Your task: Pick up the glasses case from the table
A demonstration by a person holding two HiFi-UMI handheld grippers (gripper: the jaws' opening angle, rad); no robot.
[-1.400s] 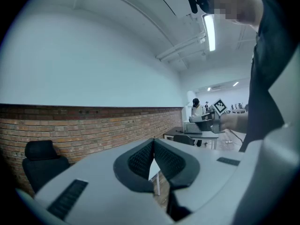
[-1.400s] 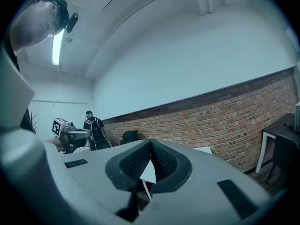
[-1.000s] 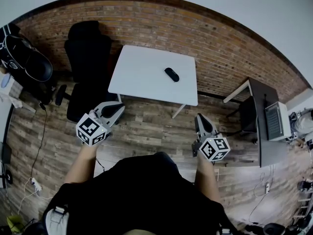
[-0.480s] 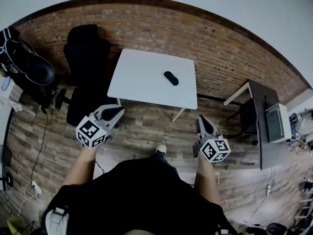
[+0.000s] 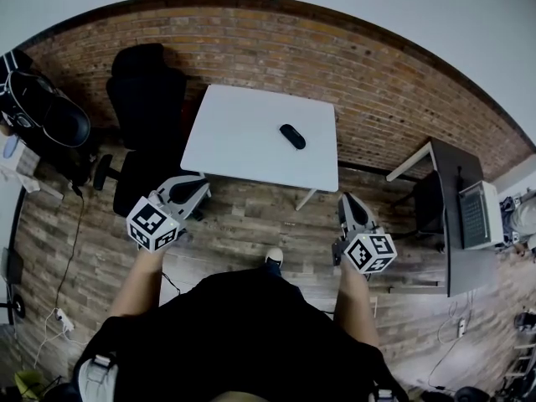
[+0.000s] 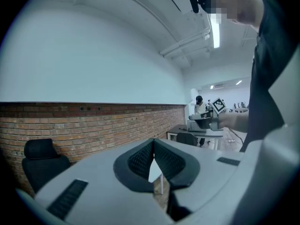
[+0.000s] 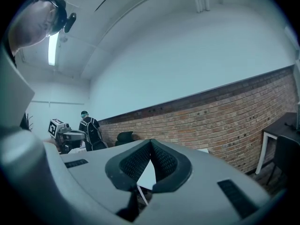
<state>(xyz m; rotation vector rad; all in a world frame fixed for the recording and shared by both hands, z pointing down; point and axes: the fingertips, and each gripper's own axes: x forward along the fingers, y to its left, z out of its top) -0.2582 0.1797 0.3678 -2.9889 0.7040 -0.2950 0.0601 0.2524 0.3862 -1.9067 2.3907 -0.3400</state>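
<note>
From my feed, the brick wall (image 5: 251,36) runs across the far side of the room, and wood-plank floor (image 5: 251,224) fills the ground in front of it. A white table (image 5: 243,145) stands against that wall, a little left of centre in the head view. A black office chair (image 5: 149,99) sits just beside the table's left edge. A dark desk (image 5: 456,241) stands well apart on the right.

The person's dark torso (image 5: 243,333) fills the near part of the head view, with both forearms reaching out over the floor, short of the table.

The left gripper (image 5: 199,188) is near the table's near-left corner, and its marker cube (image 5: 152,223) sits toward the person. In the left gripper view its pads (image 6: 140,158) meet at the tips and are pressed together with nothing between them. Only a sliver of the table shows through the gap below the tips.

The right gripper (image 5: 350,199) hangs over the floor, near the table's near-right corner, and its marker cube (image 5: 369,253) faces up. In the right gripper view its pads (image 7: 164,161) are likewise closed tip to tip and hold nothing.

The glasses case (image 5: 292,136), small, dark and oblong, lies on the right half of the table toward its far edge. It is well apart from both grippers, and neither one touches it.
</note>
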